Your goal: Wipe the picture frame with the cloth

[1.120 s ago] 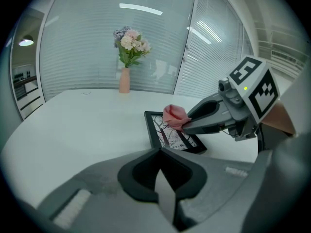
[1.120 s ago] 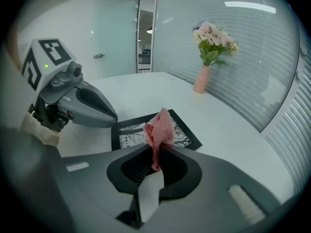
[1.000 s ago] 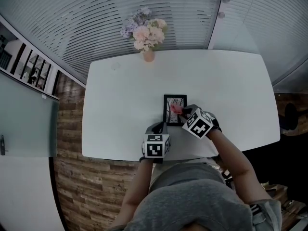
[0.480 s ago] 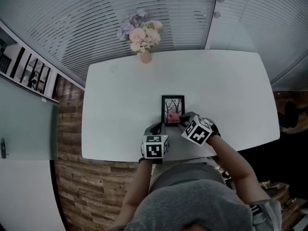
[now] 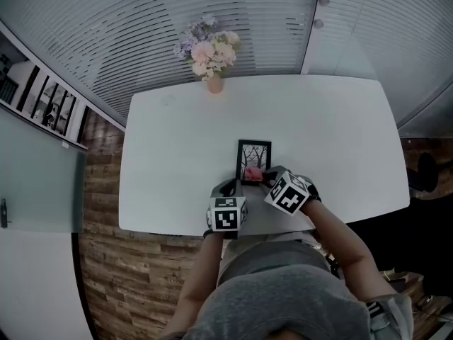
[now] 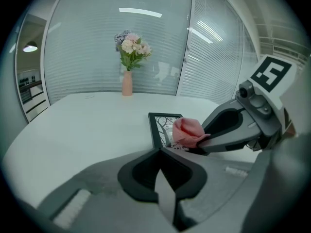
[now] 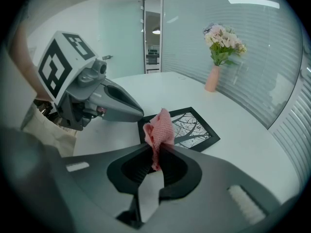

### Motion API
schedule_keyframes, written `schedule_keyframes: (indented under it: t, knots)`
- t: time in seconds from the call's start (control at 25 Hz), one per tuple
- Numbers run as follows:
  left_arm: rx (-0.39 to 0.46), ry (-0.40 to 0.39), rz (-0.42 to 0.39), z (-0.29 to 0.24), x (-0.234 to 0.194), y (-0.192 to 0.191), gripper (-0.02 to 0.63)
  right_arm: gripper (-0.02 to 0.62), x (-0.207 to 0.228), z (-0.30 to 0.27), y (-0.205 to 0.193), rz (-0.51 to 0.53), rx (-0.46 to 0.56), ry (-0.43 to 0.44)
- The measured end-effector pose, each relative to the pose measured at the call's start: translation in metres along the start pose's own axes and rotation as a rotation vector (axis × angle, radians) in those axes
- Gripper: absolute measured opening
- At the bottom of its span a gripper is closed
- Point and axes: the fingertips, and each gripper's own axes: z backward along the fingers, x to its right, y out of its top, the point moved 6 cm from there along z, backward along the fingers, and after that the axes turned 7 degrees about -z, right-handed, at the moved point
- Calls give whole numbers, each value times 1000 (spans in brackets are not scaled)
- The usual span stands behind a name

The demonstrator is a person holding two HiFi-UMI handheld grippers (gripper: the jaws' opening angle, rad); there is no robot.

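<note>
A black picture frame [image 5: 254,156] holding a tree print lies flat on the white table [image 5: 177,140]. My right gripper [image 5: 265,178] is shut on a pink cloth [image 5: 253,173], which rests over the frame's near end. In the right gripper view the cloth [image 7: 158,129] sticks up from between the jaws, in front of the frame [image 7: 192,128]. My left gripper [image 5: 232,188] is shut with nothing in it, its tip by the frame's near left corner; I cannot tell if it touches. In the left gripper view, the cloth [image 6: 187,130] covers part of the frame [image 6: 162,126].
A pink vase of flowers [image 5: 211,54] stands at the table's far edge. Slatted blinds [image 5: 141,27] hang beyond it. The table's near edge runs just under both grippers, with wooden floor [image 5: 120,275] to the left.
My right gripper has drawn the pink cloth down the frame from its middle toward the near end. The left gripper has stayed where it was.
</note>
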Motion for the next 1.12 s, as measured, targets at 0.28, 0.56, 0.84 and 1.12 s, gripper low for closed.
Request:
schedule_keyframes:
  t: [0.28,0.56,0.84,1.12]
  knots:
    - [16,31,4,8,5,-1,5,43,-4,20,-6,-62,116,-51]
    - [75,80,44,40,32,-2,5,43,-18,61,-28,-117,216,-70]
    - [137,105,74,79,85,-11,5,43,-37,112,-55,-175,335,-64]
    - [186,115,92,115,139,-28,5,43,-66,154,-86,-183,384,-46]
